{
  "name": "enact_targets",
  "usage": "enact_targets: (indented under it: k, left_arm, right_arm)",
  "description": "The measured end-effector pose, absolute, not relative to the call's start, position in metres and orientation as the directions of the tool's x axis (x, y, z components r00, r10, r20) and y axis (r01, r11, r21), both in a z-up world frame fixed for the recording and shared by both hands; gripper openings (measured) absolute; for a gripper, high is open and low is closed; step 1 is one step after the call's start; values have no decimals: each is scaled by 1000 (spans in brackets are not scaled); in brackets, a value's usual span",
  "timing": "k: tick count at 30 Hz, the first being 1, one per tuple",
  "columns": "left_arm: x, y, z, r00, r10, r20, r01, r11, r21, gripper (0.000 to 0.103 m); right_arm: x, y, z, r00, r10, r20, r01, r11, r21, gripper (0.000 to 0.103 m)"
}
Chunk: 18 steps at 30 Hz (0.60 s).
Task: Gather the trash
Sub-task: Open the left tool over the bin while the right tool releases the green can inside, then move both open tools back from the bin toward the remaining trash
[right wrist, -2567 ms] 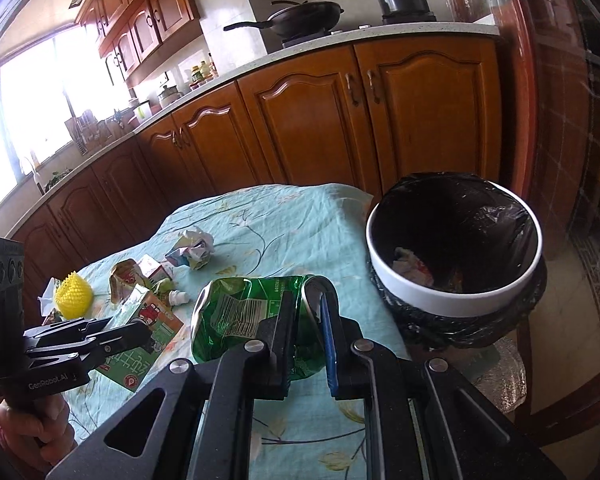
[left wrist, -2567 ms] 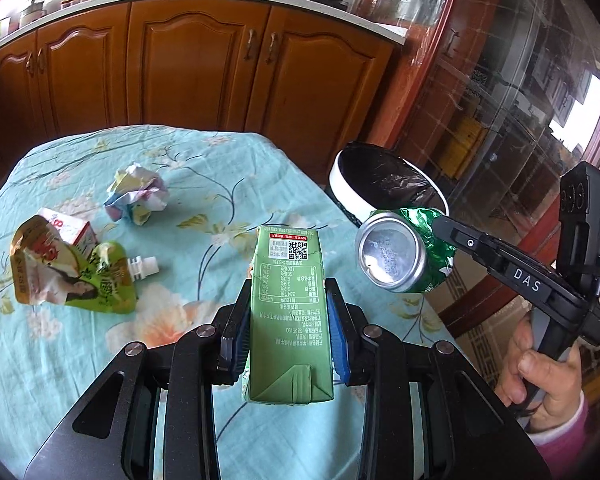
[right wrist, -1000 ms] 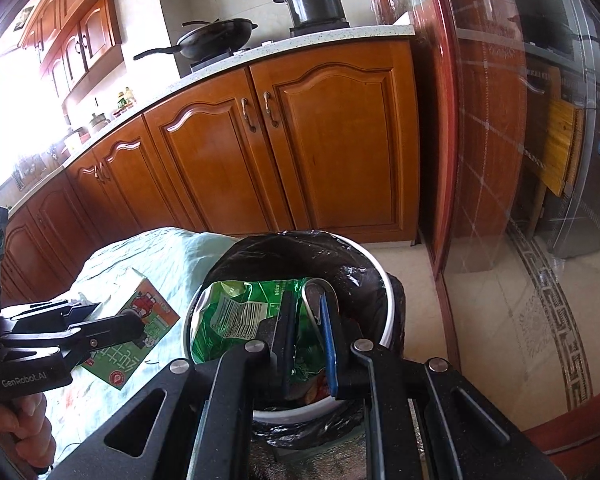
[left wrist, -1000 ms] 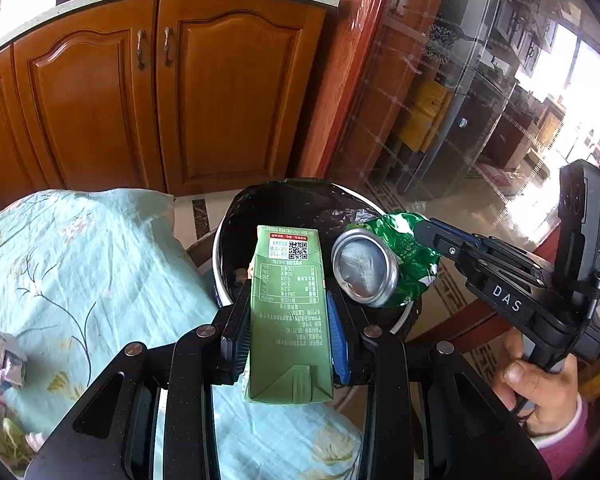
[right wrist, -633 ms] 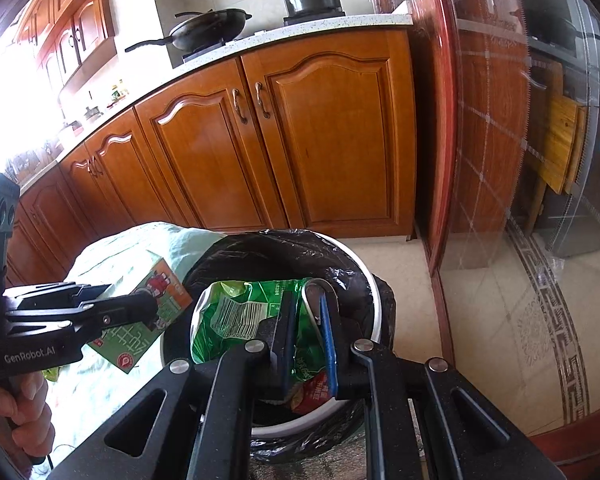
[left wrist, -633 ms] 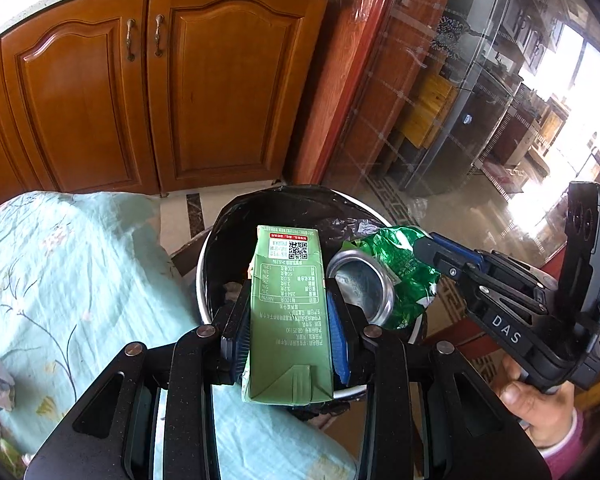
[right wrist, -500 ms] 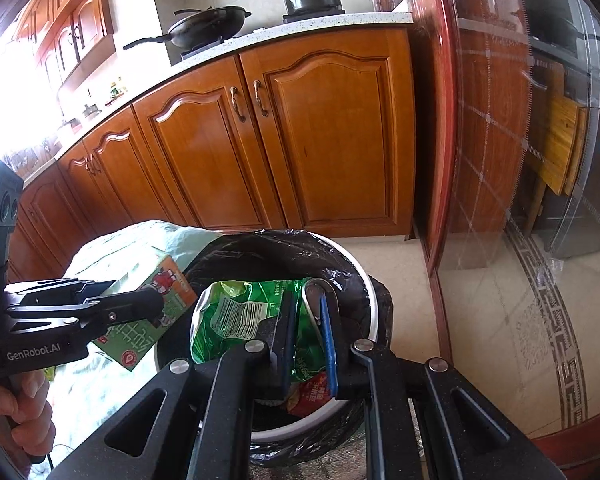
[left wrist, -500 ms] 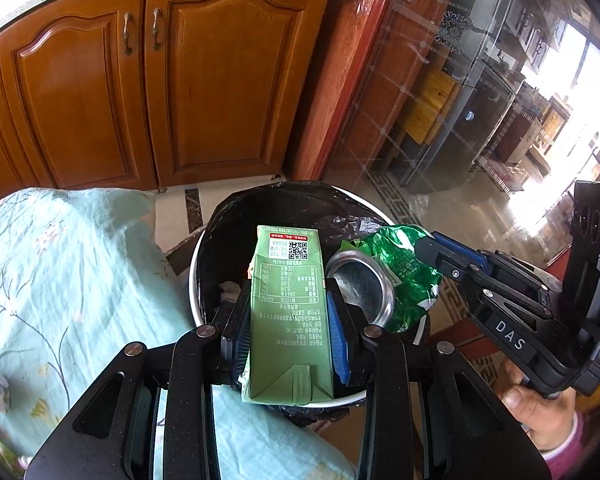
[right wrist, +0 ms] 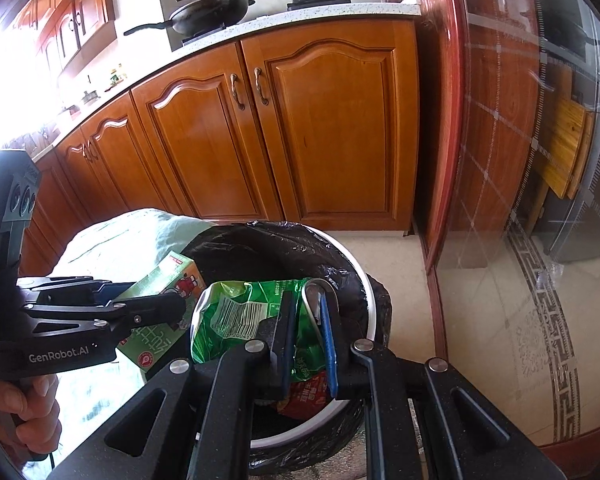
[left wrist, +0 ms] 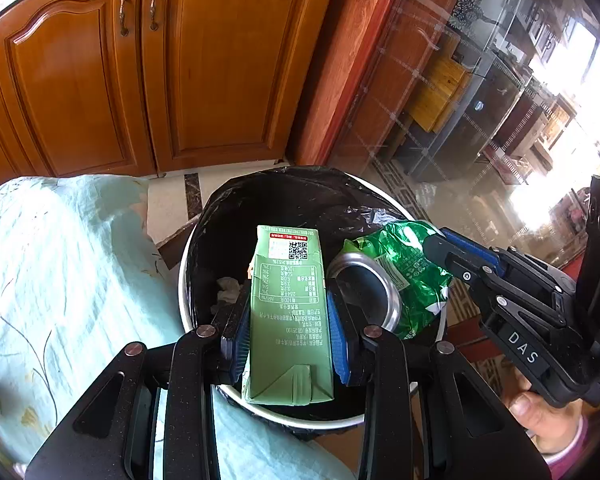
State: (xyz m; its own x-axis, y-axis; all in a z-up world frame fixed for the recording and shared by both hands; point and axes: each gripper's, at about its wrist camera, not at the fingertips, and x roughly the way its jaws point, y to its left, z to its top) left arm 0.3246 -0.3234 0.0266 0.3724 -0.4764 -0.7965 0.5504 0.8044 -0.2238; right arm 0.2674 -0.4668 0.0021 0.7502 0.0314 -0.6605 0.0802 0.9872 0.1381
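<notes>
Evidently poised for release: left gripper (left wrist: 288, 316) clamped on green carton (left wrist: 288, 312), right gripper (right wrist: 306, 336) clamped on crushed can (right wrist: 240, 316), both above bin (left wrist: 184, 280).

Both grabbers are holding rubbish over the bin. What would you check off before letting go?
1. Green carton clamped in left gripper: ok.
2. Crushed green can clamped in right gripper: ok.
3. Both items over the trash bin opening: ok.
4. Black liner folded over the rim: ok.
5. Room left inside the bin: cannot tell.
</notes>
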Motion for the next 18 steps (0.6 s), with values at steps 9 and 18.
enact_targets:
  k: [9, 18]
  left_arm:
    - [324, -328, 22, 369, -453, -812, 550, 810, -201, 44]
    - [305, -297, 32, 422, -476, -772, 521, 824, -223, 44]
  right_arm:
    - [274, -474, -3, 735, 62, -675, 87, 979, 184, 17]
    - [258, -476, 5, 761, 88, -643, 91, 966, 241, 28]
